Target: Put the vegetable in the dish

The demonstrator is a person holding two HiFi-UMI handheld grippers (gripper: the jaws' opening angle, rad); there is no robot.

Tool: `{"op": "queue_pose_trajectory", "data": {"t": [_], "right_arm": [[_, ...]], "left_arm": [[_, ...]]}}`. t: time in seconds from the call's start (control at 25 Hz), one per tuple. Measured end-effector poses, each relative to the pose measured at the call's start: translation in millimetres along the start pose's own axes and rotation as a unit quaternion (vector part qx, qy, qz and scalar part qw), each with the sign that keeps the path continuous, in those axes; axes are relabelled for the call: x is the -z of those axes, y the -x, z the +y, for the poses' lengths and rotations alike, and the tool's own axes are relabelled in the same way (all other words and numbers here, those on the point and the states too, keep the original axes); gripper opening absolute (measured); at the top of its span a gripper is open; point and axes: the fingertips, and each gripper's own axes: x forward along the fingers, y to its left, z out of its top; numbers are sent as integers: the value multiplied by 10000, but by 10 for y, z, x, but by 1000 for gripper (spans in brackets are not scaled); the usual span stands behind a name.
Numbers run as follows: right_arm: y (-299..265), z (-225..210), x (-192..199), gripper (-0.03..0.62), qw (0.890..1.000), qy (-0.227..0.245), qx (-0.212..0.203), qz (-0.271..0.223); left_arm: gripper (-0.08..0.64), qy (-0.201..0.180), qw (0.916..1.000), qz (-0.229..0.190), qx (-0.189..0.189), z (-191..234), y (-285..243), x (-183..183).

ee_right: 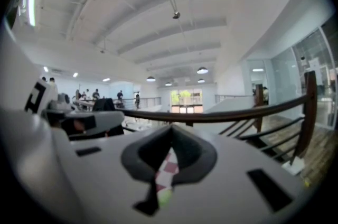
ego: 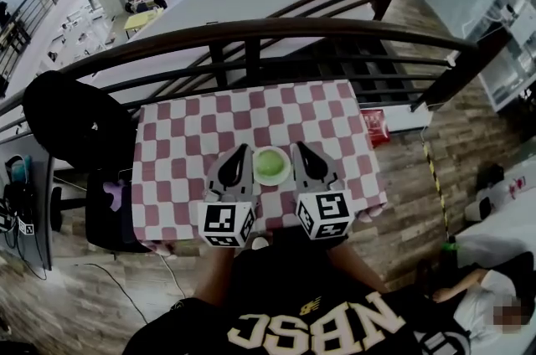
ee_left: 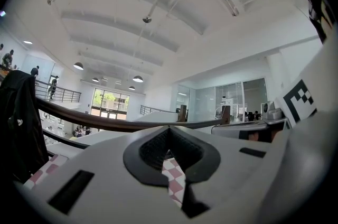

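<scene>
Near the lower middle of the frame, the dish [ego: 288, 170] is sitting on the checked table [ego: 184, 136] with the green vegetable [ego: 270, 164] already lying inside it, and nothing else in there that I can see. The left gripper [ego: 244, 149] and right gripper [ego: 296, 146] are hanging just beside it, one on each side, both pinched closed and carrying nothing. My worry is that a sideways swing could end up clipping the rim, tipping the vegetable out or shoving the dish along the table.

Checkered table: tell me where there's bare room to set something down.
Free: far half of the checkered tablecloth, between dish and railing, and the strips outside left gripper and right gripper. Crowded: the near edge, where both flank the dish.
</scene>
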Motion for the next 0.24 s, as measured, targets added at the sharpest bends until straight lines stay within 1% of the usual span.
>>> {"op": "queue_pose_trajectory", "data": {"t": [0.12,0.24], "right_arm": [[53,-33,21,15,9999,40,96,15],[73,-40,62,15,9999,42,132,50]], "left_arm": [[17,34,10000,18,54,-18,1,39],[17,-24,9997,194,178,-32,-15,169]]}}
